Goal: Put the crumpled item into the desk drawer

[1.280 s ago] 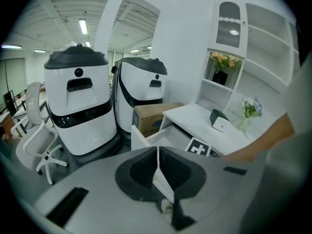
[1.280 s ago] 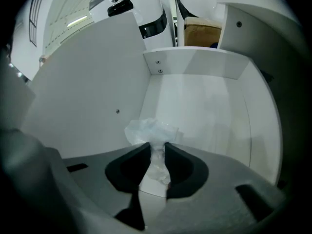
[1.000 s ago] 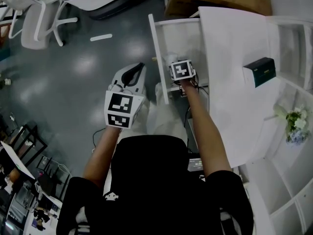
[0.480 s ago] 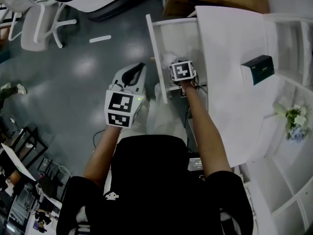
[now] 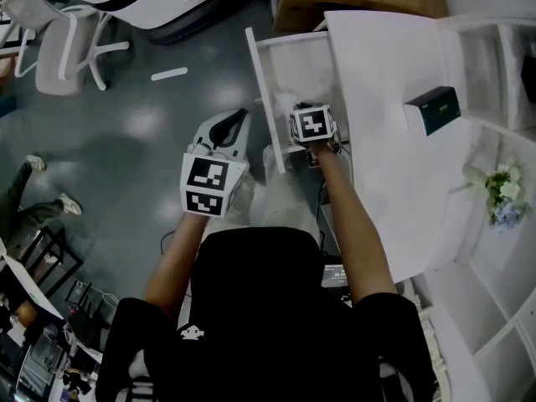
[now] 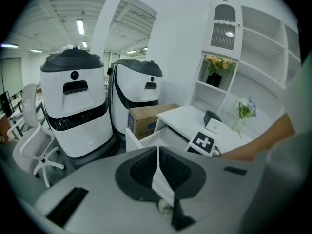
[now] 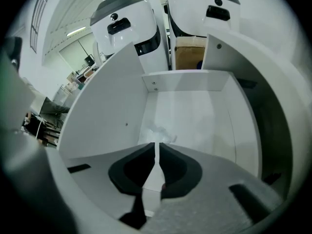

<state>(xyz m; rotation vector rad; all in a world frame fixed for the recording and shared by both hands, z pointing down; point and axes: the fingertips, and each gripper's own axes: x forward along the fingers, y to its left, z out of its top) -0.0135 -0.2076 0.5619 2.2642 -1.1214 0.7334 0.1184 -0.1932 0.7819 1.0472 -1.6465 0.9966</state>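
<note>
Since prev. frame: view drifted slightly, and a bystander's legs [image 5: 38, 193] came further in at floor left. Room: glossy grey floor [image 5: 126, 132], with the white rectangular desk [image 5: 394, 141] at right. The open white desk drawer [image 5: 261, 99] projects over the floor, long axis running away from the person. Right gripper [image 7: 156, 147] sits inside it, jaws closing, nearly together, nothing btw. them. Left gripper [image 6: 157, 155] is well apart over the floor, jaws pressed together, empty. The small crumpled white paper item [image 7: 158, 132] lies on the drawer bottom just ahead of the right tips. Est.: item placed, and the right arm is the nearer one to withdraw.
</note>
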